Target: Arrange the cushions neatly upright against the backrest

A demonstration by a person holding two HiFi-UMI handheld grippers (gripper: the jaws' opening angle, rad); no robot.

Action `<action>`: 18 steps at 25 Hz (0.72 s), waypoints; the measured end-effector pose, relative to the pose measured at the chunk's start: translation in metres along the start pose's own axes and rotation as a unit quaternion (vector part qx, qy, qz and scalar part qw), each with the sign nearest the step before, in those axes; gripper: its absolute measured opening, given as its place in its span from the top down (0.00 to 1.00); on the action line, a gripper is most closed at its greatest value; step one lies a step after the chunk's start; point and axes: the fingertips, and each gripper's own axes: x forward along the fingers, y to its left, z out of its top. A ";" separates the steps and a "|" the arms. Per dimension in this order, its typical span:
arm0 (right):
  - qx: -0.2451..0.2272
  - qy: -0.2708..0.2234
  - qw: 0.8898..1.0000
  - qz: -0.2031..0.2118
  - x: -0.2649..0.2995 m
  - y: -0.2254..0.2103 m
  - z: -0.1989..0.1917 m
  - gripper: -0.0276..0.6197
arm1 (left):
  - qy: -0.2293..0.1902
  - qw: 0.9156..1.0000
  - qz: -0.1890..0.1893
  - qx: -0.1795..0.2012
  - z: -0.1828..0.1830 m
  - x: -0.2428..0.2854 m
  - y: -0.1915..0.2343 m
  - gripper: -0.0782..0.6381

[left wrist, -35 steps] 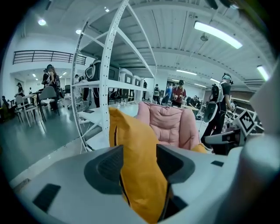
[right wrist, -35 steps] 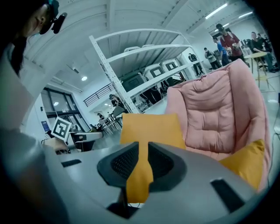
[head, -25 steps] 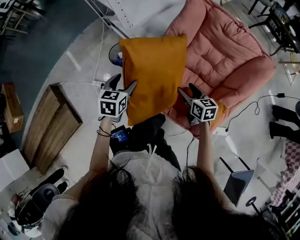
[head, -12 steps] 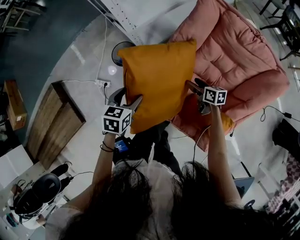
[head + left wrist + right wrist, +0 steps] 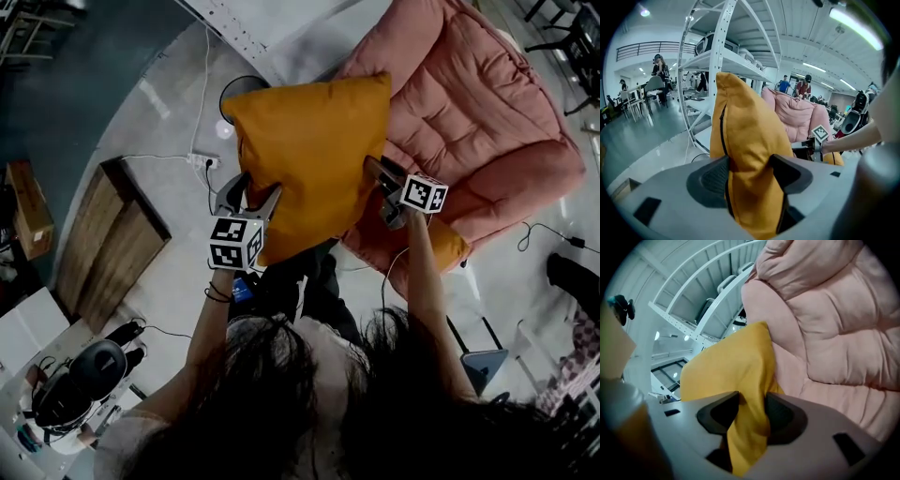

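The orange cushion hangs in front of the pink chair, short of its backrest. The left gripper clamps 1 edge. The right gripper, jaws just closing, pinches only a fold, which may slip and drop that side off the chair.

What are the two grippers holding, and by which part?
Both hold the orange cushion: the left gripper clamps its left edge; the right gripper, jaws just closing, pinches fabric at its right edge.
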 end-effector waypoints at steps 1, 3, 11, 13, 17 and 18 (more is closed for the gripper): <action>0.005 -0.007 1.000 -0.006 -0.002 0.004 -0.001 0.68 | 0.000 1.000 -0.002 0.001 0.000 -0.001 0.000 0.47; 0.012 -0.016 1.000 -0.014 -0.005 0.014 -0.004 0.73 | 0.004 1.000 -0.005 0.003 -0.001 -0.004 0.001 0.50; -0.017 -0.011 0.999 -0.042 -0.030 0.046 -0.010 0.85 | 0.031 0.999 -0.017 -0.021 -0.007 -0.027 0.002 0.63; -0.020 -0.018 0.999 -0.039 -0.040 0.059 -0.013 0.85 | 0.017 0.999 -0.017 -0.045 -0.009 -0.037 0.001 0.67; -0.067 -0.006 0.997 -0.044 -0.058 0.088 -0.024 0.86 | 0.001 0.998 -0.008 -0.066 -0.015 -0.058 0.004 0.71; -0.078 -0.004 0.996 -0.043 -0.062 0.096 -0.026 0.86 | -0.004 0.998 -0.004 -0.066 -0.015 -0.063 0.006 0.71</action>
